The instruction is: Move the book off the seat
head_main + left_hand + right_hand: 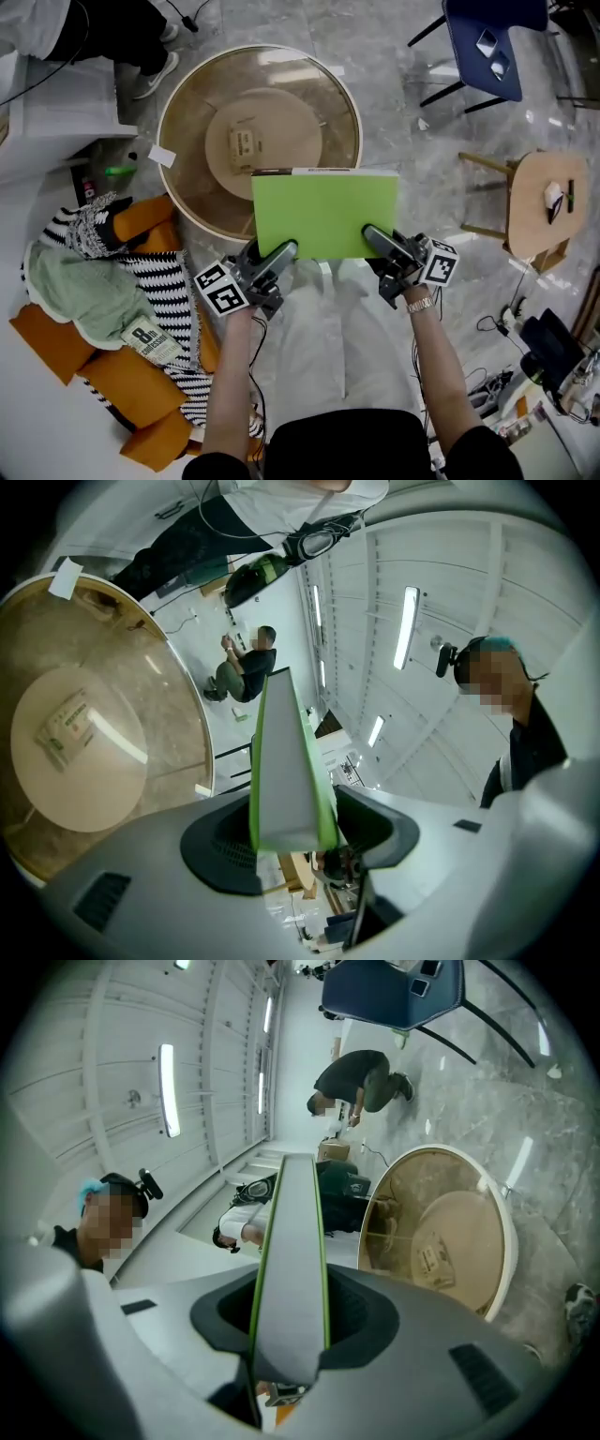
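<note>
In the head view a bright green book [323,211] is held flat above the near rim of a round glass-topped table [187,94]. My left gripper [279,253] grips the book's near left corner and my right gripper [377,240] its near right corner. In the left gripper view the book's white page edge [286,761] runs between the dark pads [220,841], with both covers against them. The right gripper view shows the book's edge [292,1260] clamped between that gripper's pads [356,1316]. The table [94,667] [441,1241] lies just beyond the book.
To the left is an orange cushioned seat [131,384] with a striped blanket [169,281] and a green cloth [75,291]. A blue chair [487,47] and a wooden stool [544,202] stand at the right. A person's shoes [150,70] are at the far left, and cables [497,328] lie on the floor at the right.
</note>
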